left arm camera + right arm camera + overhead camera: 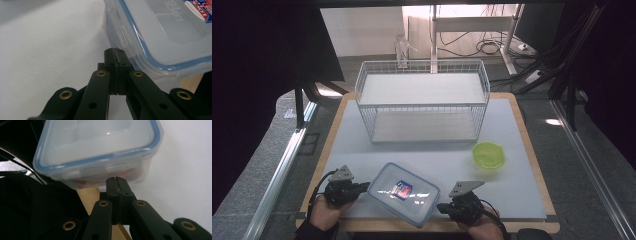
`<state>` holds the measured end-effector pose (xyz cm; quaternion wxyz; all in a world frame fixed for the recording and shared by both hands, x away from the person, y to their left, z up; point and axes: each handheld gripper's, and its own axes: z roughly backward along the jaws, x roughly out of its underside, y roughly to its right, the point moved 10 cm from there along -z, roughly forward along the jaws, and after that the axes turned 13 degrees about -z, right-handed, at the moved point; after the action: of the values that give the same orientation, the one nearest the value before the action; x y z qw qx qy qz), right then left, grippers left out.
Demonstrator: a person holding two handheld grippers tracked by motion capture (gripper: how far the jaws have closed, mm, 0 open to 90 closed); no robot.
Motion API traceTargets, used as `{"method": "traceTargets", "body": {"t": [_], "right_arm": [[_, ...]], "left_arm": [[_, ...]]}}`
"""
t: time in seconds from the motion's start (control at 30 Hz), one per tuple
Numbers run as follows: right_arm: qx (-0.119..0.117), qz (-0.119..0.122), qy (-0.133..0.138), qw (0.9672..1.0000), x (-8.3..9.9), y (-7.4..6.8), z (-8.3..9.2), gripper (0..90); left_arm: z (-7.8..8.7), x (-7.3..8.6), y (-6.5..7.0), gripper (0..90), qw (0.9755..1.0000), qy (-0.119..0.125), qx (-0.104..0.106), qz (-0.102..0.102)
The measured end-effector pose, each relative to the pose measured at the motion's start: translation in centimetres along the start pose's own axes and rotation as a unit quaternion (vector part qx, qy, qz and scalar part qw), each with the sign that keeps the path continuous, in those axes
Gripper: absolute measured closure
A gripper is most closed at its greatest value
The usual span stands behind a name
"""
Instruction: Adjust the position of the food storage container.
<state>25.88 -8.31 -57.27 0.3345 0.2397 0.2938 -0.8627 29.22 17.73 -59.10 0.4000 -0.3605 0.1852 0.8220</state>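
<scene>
A clear plastic container (403,194) with a blue-rimmed lid and a red-and-blue label lies near the front edge of the table, turned at an angle. My left gripper (364,187) sits at its left end. In the left gripper view the jaws (114,51) are pressed together with nothing between them, their tips right beside the container's (170,32) side clasp. My right gripper (441,206) is at the container's right front corner. In the right gripper view its jaws (115,180) are also together and empty, their tips against the container's (97,142) end wall.
A white wire basket rack (422,100) with two levels stands at the back of the pale mat (512,125). A lime-green bowl (488,154) rests to the right of the container. The table's wooden edge (492,226) runs just behind my hands.
</scene>
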Motion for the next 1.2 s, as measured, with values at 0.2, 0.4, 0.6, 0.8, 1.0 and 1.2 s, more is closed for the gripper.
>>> {"method": "traceTargets", "body": {"t": [0.2,0.4,0.6,0.8,1.0,1.2], "right_arm": [[0.020,-0.011,0.008,0.9997,-0.5,1.1,0.4,90.0],[0.062,-0.022,0.019,0.9976,-1.6,3.9,1.0,90.0],[0.081,-0.039,0.026,0.9956,-2.7,6.5,1.3,90.0],[0.100,-0.044,0.031,0.9936,-3.5,8.2,1.3,90.0],[0.120,-0.057,0.037,0.9905,-4.5,10.2,1.5,90.0],[0.125,-0.057,0.040,0.9898,-4.6,10.8,1.6,90.0]], "left_arm": [[-0.6,-0.4,0.4,90.0,0.9999,-0.009,-0.009,0.003],[-1.7,-1.7,1.1,90.0,0.9999,0.000,0.004,0.016],[-2.8,-3.0,1.3,90.0,0.9998,0.002,0.009,0.017],[-3.7,-3.9,1.1,90.0,0.9999,0.001,0.001,0.017],[-4.7,-4.9,1.1,90.0,0.9997,0.003,0.008,0.023],[-4.9,-5.4,0.6,90.0,0.9997,0.012,0.002,0.022]]}}
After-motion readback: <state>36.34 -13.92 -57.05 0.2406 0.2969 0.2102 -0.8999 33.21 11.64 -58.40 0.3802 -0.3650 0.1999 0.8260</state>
